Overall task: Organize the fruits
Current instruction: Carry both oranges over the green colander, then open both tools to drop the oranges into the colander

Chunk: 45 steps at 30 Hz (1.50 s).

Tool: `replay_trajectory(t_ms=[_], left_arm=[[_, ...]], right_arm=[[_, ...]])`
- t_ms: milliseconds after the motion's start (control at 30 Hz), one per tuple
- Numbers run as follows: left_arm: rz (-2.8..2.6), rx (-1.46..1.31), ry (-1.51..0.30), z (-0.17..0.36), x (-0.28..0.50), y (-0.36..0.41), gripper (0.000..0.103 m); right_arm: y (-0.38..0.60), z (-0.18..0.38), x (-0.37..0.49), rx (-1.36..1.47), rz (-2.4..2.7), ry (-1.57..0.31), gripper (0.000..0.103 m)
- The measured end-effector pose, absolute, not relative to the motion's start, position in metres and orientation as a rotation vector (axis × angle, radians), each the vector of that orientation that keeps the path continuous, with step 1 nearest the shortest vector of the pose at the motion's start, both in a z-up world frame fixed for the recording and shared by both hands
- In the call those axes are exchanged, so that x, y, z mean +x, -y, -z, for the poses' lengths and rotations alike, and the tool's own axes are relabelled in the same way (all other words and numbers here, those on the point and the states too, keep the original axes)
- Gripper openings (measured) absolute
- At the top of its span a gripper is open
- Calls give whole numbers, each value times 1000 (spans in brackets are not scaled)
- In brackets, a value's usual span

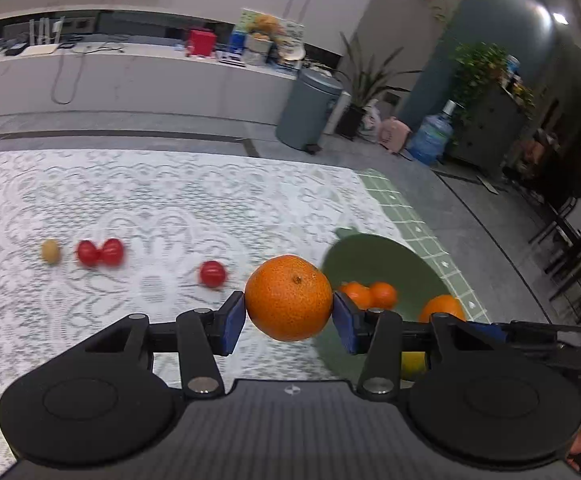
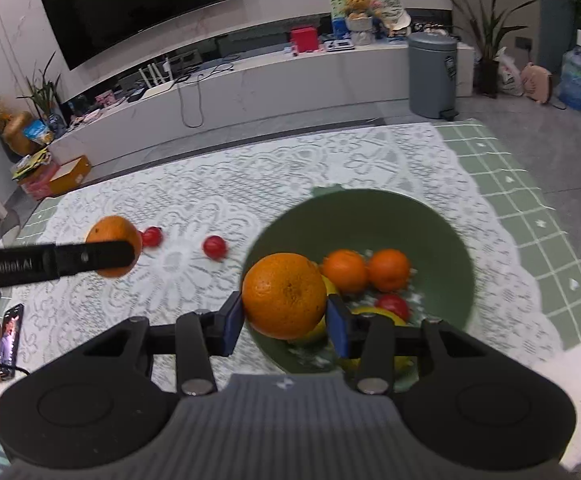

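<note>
Two tools each pinch an orange: left tool (image 1: 289,314) holds one orange (image 1: 289,298) left of the green bowl (image 1: 374,252); right tool (image 2: 286,320) holds another orange (image 2: 284,296) above the bowl's near-left rim.

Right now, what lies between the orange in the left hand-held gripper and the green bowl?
In the right wrist view, one cherry tomato on the lace cloth.

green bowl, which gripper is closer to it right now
Right. The right gripper holds its orange over the green bowl's near rim; the left gripper, with its own orange, is beside the bowl, over the lace cloth.
</note>
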<state>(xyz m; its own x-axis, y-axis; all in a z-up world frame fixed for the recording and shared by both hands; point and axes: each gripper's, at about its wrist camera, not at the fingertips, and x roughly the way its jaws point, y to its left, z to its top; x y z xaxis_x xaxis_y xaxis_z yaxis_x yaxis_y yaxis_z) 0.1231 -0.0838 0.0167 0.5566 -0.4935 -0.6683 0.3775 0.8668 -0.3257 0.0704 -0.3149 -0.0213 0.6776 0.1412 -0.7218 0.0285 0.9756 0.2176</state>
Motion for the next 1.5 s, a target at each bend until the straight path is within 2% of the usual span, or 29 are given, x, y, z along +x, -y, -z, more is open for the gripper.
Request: replay_trajectory(t_ms=[767, 1500], left_arm=[[692, -18, -911, 4, 137, 192, 53], [711, 51, -1020, 42, 173, 224, 53]], right_arm=[[347, 48, 70, 5, 60, -785, 42], [343, 78, 105, -157, 74, -860, 42]])
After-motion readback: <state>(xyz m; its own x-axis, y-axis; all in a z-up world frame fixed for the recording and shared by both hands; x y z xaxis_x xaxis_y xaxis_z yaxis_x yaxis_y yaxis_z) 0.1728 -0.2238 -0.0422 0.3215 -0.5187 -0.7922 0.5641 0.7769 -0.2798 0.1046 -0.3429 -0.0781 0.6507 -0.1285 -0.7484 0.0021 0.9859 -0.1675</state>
